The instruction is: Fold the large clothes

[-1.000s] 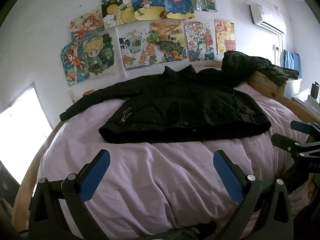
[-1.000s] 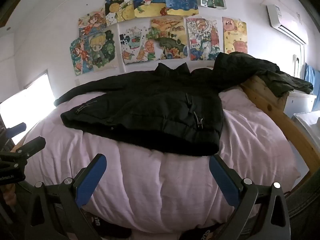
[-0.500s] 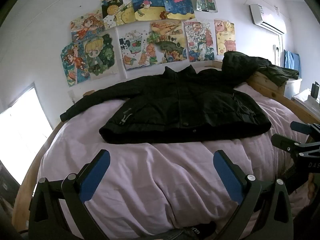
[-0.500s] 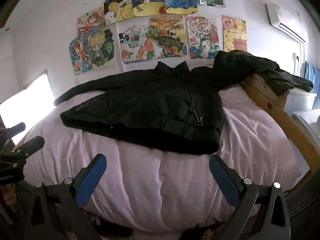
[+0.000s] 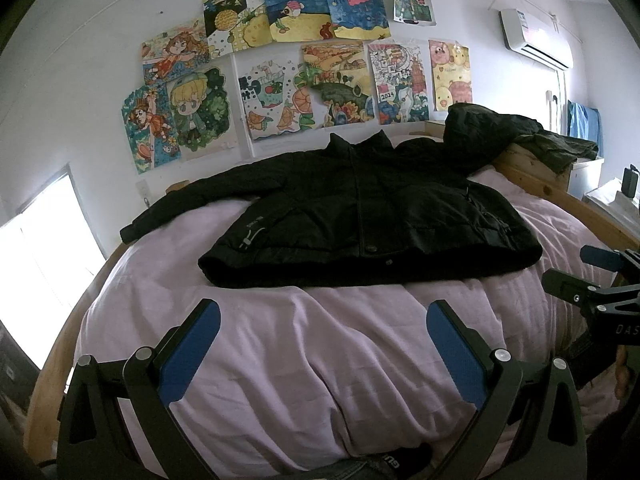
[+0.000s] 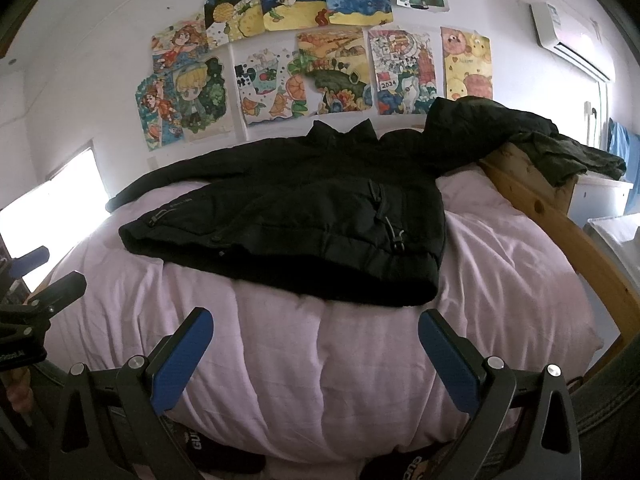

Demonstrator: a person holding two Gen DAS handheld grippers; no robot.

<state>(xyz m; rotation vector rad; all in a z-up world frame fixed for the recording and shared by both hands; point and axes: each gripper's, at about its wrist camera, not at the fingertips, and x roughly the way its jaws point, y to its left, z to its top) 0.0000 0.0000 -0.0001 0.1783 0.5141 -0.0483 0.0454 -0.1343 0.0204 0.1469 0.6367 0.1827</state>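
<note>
A black padded jacket (image 5: 368,216) lies flat, front up, on a bed with a pale pink cover (image 5: 320,360). Its collar points at the far wall and one sleeve stretches to the left. It also shows in the right wrist view (image 6: 304,224). My left gripper (image 5: 323,344) is open and empty, over the near edge of the bed, short of the jacket's hem. My right gripper (image 6: 316,350) is open and empty too, also short of the hem. Each gripper shows at the side of the other's view.
A second dark garment (image 5: 516,132) is heaped on the wooden bed frame (image 6: 560,216) at the far right. Drawings (image 5: 304,68) cover the wall behind the bed. A bright window (image 5: 36,256) is at the left. White furniture (image 5: 608,204) stands right of the bed.
Almost nothing differs. The right wrist view has shifted very slightly; the jacket and both open grippers stay where they were.
</note>
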